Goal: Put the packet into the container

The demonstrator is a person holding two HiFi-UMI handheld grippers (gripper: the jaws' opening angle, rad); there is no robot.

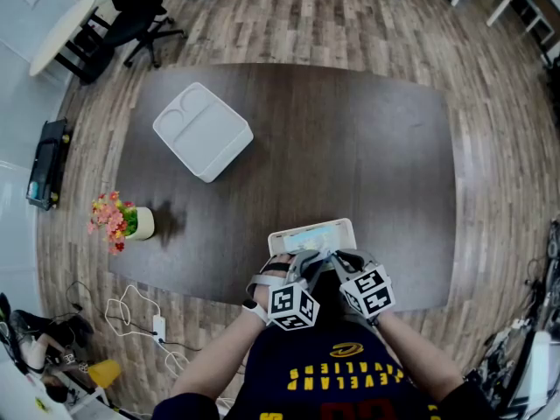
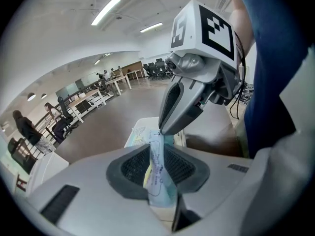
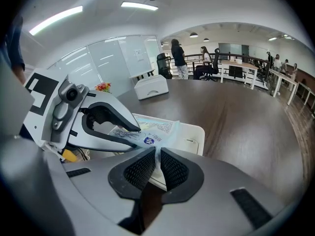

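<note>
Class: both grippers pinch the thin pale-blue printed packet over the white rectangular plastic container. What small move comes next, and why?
Probably lower the thin pale-blue printed packet slightly into the white rectangular plastic container: left gripper and right gripper both clamp it, directly over the open container, so release seems premature.

I log both claws as grey moulded shells: the left claw [image 2: 158, 154] and the right claw [image 3: 156, 157] each carry black mesh-textured pads [image 3: 140, 168]. Each bears a white cube with black square markers, left cube [image 1: 293, 306] and right cube [image 1: 372, 293]. The person wears a dark navy shirt [image 1: 346, 383] with yellow lettering.
</note>
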